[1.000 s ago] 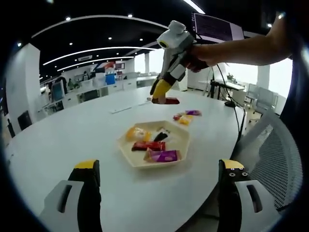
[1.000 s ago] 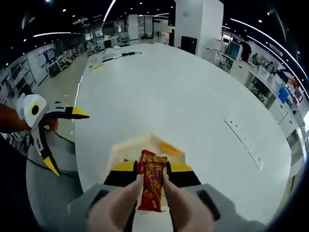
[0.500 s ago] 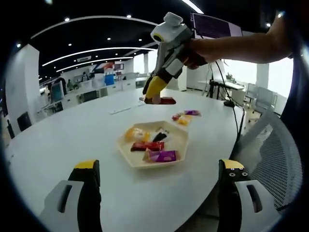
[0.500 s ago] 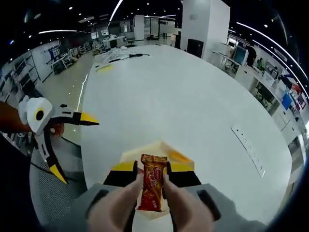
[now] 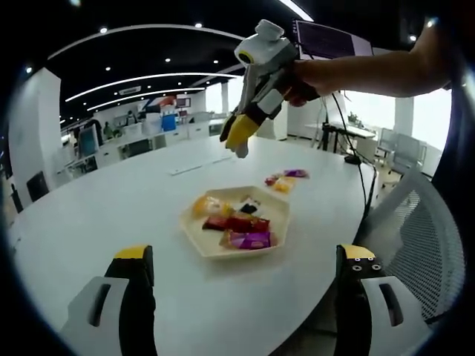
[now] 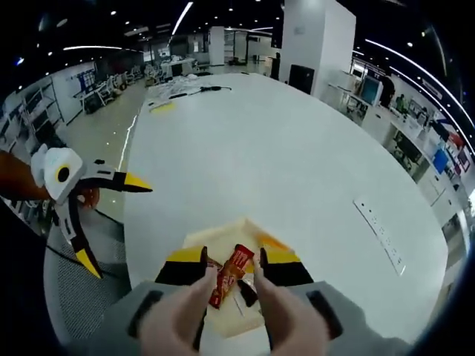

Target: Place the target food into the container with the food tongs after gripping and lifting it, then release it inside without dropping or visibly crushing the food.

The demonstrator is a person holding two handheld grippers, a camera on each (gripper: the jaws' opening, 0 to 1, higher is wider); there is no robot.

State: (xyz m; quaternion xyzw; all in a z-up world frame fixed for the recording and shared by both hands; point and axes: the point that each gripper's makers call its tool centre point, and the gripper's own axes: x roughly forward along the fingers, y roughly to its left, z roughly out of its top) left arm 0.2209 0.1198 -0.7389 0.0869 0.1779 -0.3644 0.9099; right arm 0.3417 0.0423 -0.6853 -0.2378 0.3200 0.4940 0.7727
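Your right gripper [image 5: 239, 142] hangs in the air above the white oval table [image 5: 96, 215], beyond the far side of the cream hexagonal tray [image 5: 215, 251]. Its 2 yellow-tipped jaws stand a little apart with nothing between them. In the right gripper view the same jaws [image 6: 231, 258] look down on the tray [image 6: 245, 319], and the red snack packet [image 6: 229, 266] shows in the gap between them, tilted; from this angle you cannot tell whether it touches either jaw.

In the left gripper view the red snack packet [image 5: 241, 222] lies inside the tray, near its middle, just above a purple packet [image 5: 251, 239]. A yellow-orange packet [image 5: 208, 205] sits at the tray's far left and a dark packet with a white end [image 5: 249, 207] lies near the far edge.

A few loose packets [image 5: 285, 179], purple, yellow and red, lie on the table past the tray, well apart from it.

Your left gripper [image 5: 241, 256] is held low at the near edge of the table, jaws spread wide and empty. In the right gripper view it [image 6: 104, 219] hovers off the table's edge, jaws wide, beside a mesh-backed chair [image 6: 70, 285].
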